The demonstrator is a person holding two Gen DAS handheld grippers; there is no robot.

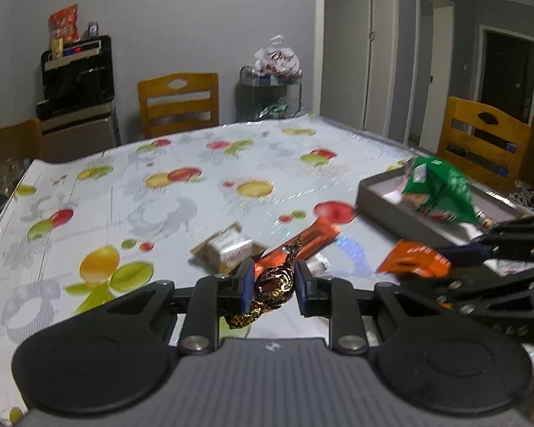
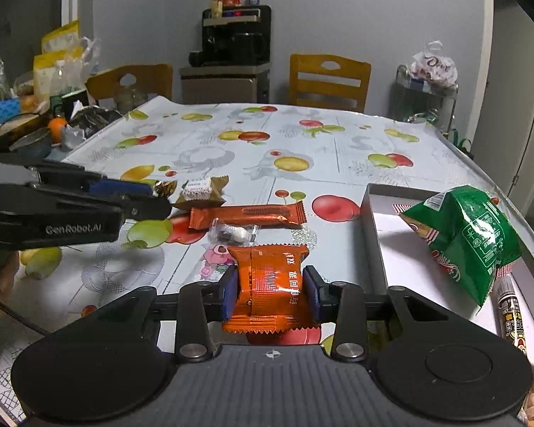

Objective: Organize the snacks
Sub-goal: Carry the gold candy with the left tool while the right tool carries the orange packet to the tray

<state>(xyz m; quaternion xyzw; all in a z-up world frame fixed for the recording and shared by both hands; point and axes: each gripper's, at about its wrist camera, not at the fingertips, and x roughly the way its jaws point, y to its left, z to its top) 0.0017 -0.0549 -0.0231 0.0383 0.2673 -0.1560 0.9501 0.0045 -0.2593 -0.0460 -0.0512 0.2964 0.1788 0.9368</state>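
Nearest first: our left gripper (image 1: 270, 289) is clenched on a foil-wrapped candy (image 1: 274, 284), brown-gold twist wrapper, pinched between the blue pads w/ its twisted tails poking out above and below the jaws. Our right gripper (image 2: 271, 290) is grasping an orange snack packet (image 2: 272, 284) across its middle; the packet's long axis runs fwd-back along the fingers, crimped ends sticking out front and rear.

Just ahead of the right jaws, on the fruit-print tablecloth (image 2: 231, 135), lie a pink wrapped sweet (image 2: 213, 259) and a small clear-wrapped sweet (image 2: 231, 233); past those an orange-brown bar (image 2: 247, 215) lies crosswise to the jaws, then a tan biscuit pack (image 2: 201, 190) farther out.

Key relation: the grey tray (image 2: 373, 220) sits to the right of the right jaws, near wall just beside them, already holding a green bag (image 2: 470, 238) and a stick-shaped pack (image 2: 512, 313). So we judge the right hand is much nearer the drop; it needs a short swing rightward over the wall. From the left jaws the tray (image 1: 377, 195) lies fwd and well to the right, w/ the right gripper (image 1: 445, 267) in between, so the left load prob. goes second, or we risk the two grippers bumping.
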